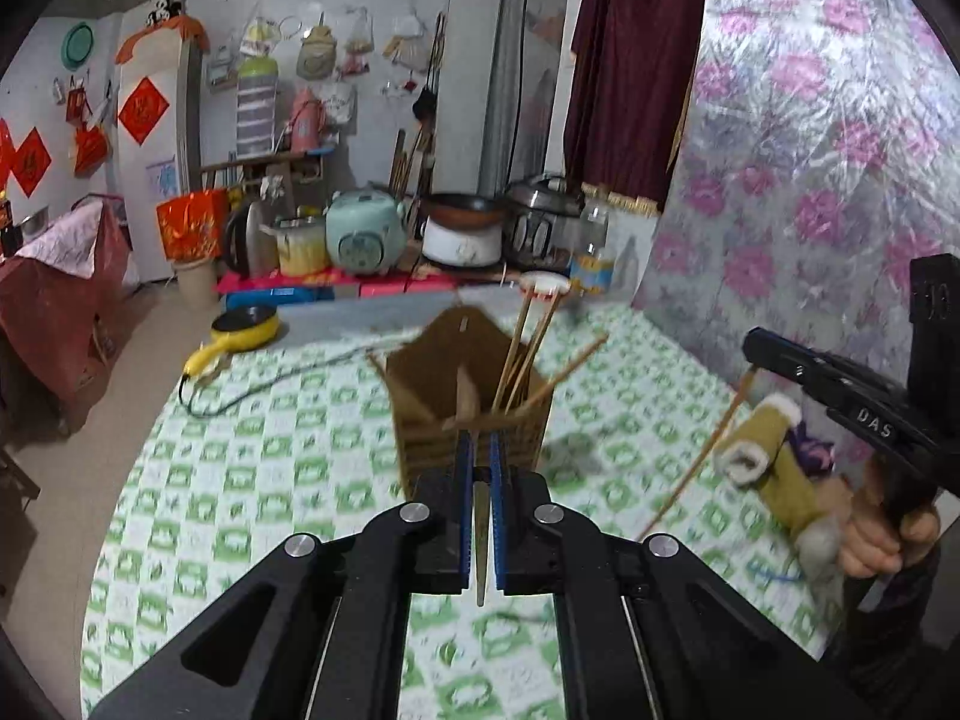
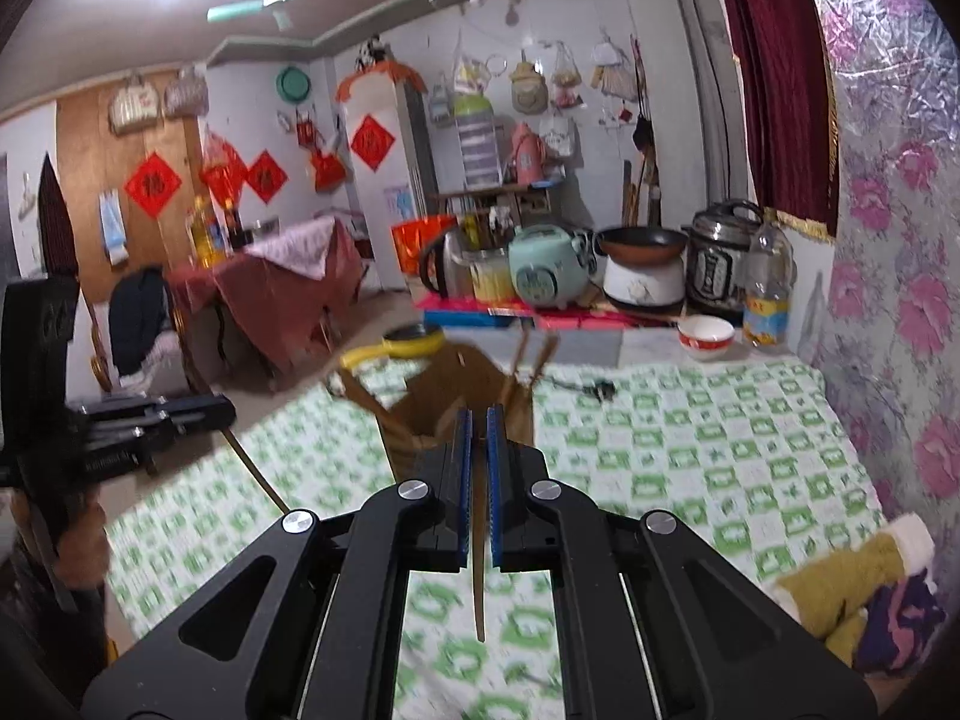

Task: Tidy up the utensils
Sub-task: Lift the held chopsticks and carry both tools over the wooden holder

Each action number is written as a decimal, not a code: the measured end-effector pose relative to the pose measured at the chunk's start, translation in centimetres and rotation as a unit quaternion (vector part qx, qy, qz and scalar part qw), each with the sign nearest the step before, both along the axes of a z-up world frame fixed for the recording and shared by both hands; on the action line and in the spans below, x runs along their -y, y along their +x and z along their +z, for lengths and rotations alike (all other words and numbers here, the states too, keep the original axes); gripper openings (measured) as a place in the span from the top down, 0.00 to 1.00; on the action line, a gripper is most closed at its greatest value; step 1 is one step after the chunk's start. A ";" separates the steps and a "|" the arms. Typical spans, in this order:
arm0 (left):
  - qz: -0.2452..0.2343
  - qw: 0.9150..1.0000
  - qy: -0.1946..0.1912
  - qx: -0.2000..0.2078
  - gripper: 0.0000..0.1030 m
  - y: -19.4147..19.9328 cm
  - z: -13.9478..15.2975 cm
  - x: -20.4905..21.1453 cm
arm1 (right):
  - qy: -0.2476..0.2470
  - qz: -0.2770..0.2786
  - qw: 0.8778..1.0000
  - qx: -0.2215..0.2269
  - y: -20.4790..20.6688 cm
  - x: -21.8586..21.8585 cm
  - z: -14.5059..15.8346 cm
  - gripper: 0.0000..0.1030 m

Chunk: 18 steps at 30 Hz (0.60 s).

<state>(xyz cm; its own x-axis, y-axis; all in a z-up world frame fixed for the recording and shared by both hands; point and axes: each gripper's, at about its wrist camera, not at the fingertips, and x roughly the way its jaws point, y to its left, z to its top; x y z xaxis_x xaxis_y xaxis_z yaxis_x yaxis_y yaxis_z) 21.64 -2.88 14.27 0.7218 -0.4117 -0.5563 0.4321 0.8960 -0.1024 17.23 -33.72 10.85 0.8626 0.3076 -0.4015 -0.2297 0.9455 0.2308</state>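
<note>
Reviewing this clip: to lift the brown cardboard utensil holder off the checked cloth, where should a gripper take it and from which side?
Probably the cardboard holder by its upper rim, coming down from above with one finger inside. The walls are thin, it stands upright, and the chopsticks lean right, leaving the left rim freer.

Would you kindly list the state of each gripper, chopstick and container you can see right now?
left gripper: jaws shut on a chopstick.
left chopstick: clamped between the blue pads.
right gripper: jaws shut on a chopstick.
right chopstick: clamped, tail hanging below the jaws.
cardboard holder: upright, top flaps open, several chopsticks leaning inside.
bowl: upright; contents cannot be seen.
bottle: upright.
</note>
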 end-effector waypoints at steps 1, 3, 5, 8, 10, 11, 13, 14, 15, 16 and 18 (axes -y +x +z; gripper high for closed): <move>-0.001 1.000 -0.008 0.006 0.94 0.3 0.8 0.1 | 0.005 -0.003 1.000 0.008 0.3 0.0 0.6 0.94; 0.002 1.000 -0.017 0.019 0.94 0.6 2.2 0.3 | 0.007 -0.013 1.000 0.028 0.8 -0.1 1.8 0.94; 0.015 0.999 -0.022 0.042 0.94 1.0 3.7 0.5 | 0.009 -0.022 0.999 0.046 0.9 -0.2 3.0 0.94; 0.032 0.996 -0.038 0.073 0.94 1.8 5.8 0.5 | 0.009 -0.046 0.995 0.087 1.5 -0.7 5.0 0.94; 0.051 0.993 -0.049 0.097 0.94 2.5 7.0 0.6 | 0.019 -0.057 0.992 0.108 2.0 -0.8 5.9 0.94; 0.060 0.991 -0.051 0.106 0.94 2.9 7.4 0.7 | 0.025 -0.062 0.991 0.116 2.4 -0.9 6.1 0.94; 0.078 0.988 -0.055 0.121 0.94 4.0 7.7 1.1 | 0.034 -0.070 0.989 0.125 3.4 -1.1 6.3 0.94; 0.082 0.987 -0.058 0.123 0.94 4.6 7.5 1.3 | 0.040 -0.074 0.988 0.130 4.0 -1.1 6.1 0.94; 0.087 0.987 -0.060 0.124 0.94 5.2 7.3 1.5 | 0.047 -0.075 0.987 0.136 4.6 -1.1 5.8 0.94; 0.090 0.986 -0.063 0.122 0.94 6.1 6.9 1.8 | 0.049 -0.076 0.987 0.136 5.1 -1.3 5.5 0.94; 0.092 0.987 -0.066 0.113 0.94 7.5 6.1 2.3 | 0.043 -0.078 0.987 0.130 6.5 -1.5 4.8 0.94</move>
